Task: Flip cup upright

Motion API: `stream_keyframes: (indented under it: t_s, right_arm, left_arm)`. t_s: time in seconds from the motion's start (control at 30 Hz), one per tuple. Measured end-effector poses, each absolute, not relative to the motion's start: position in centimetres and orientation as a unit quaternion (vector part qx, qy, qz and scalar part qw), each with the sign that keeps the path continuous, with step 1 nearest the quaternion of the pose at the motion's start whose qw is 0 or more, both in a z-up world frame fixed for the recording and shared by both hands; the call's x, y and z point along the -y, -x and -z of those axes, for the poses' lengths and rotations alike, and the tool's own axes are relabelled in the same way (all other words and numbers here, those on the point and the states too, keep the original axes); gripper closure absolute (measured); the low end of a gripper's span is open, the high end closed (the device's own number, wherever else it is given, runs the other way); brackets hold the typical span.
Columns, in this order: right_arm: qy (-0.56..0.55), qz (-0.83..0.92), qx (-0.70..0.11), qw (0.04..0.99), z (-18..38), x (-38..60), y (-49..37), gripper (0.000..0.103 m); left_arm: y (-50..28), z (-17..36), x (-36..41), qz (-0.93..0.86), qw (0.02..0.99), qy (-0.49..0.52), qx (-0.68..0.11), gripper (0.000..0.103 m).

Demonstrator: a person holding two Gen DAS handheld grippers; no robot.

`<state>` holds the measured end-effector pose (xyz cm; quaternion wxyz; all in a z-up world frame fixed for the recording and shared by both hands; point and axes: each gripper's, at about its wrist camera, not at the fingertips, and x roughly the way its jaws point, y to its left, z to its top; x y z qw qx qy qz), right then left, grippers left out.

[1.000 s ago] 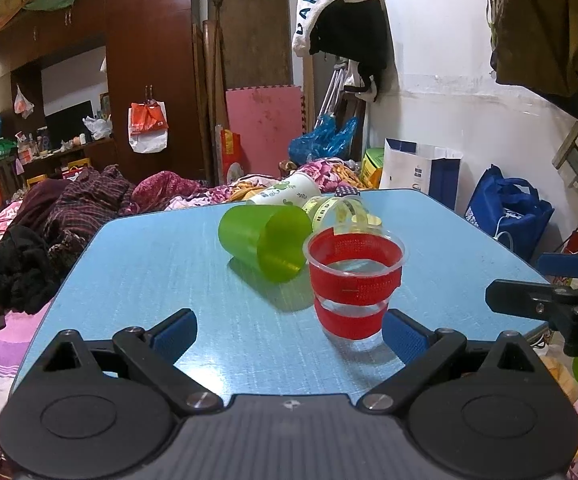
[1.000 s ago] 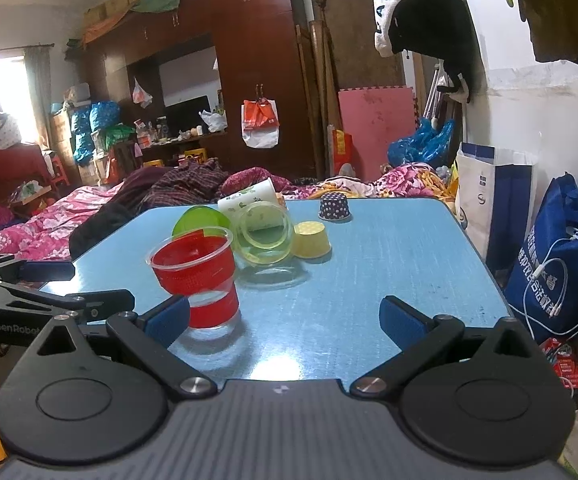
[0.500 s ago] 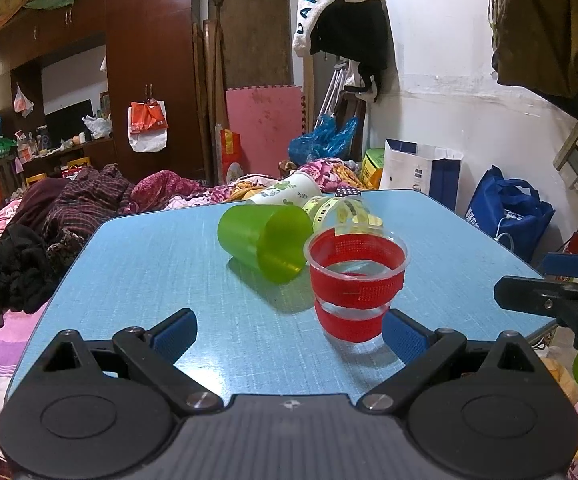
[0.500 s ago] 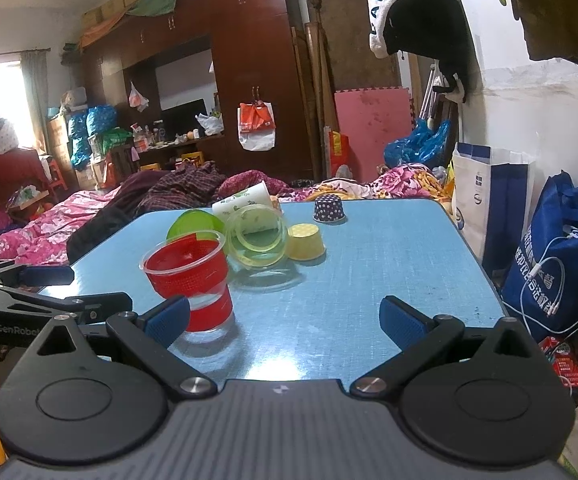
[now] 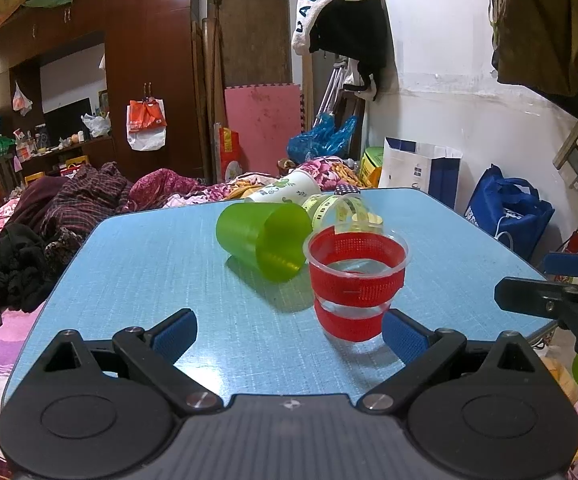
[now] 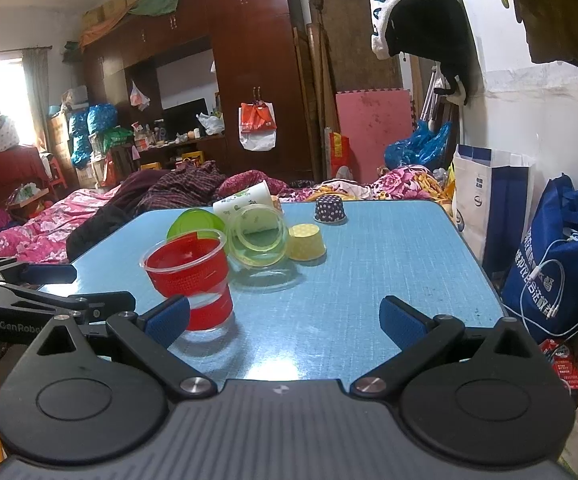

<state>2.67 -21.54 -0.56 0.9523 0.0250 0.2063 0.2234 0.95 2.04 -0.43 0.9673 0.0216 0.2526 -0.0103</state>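
A clear cup with red mesh bands stands upright on the blue table, near its front edge; it also shows in the right wrist view. My left gripper is open and empty just in front of it, the cup near its right finger. My right gripper is open and empty, the cup near its left finger. A green cup lies on its side behind the red one. A clear yellowish cup and a white printed cup also lie on their sides.
A small yellow cup and a dark dotted cup stand upside down further back. Clothes and bedding lie past the table's left edge. Blue and white bags stand by the wall on the right.
The right gripper has drawn back slightly to the right, away from the red cup. The cups have not moved.
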Motion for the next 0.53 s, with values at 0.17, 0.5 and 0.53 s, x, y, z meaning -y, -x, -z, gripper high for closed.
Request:
stream_keyframes:
  t_s: [0.17,0.5,0.53]
  right_arm:
    - [-0.025,-0.223,-0.206,0.952,0.57,21.52,-2.66,0.001]
    - [-0.025,-0.223,-0.206,0.952,0.59,21.51,-2.65,0.001]
    - [-0.025,-0.223,-0.206,0.952,0.58,21.50,-2.66,0.001]
  left_arm:
    - [-1.01,0.50,-2.00,0.012,0.967,-0.022,-0.253,0.003]
    - [-0.84,0.50,-2.17,0.016,0.970,-0.018,-0.243,0.003]
    - [-0.87,0.48,-2.15,0.015,0.970,-0.018,-0.242,0.003]
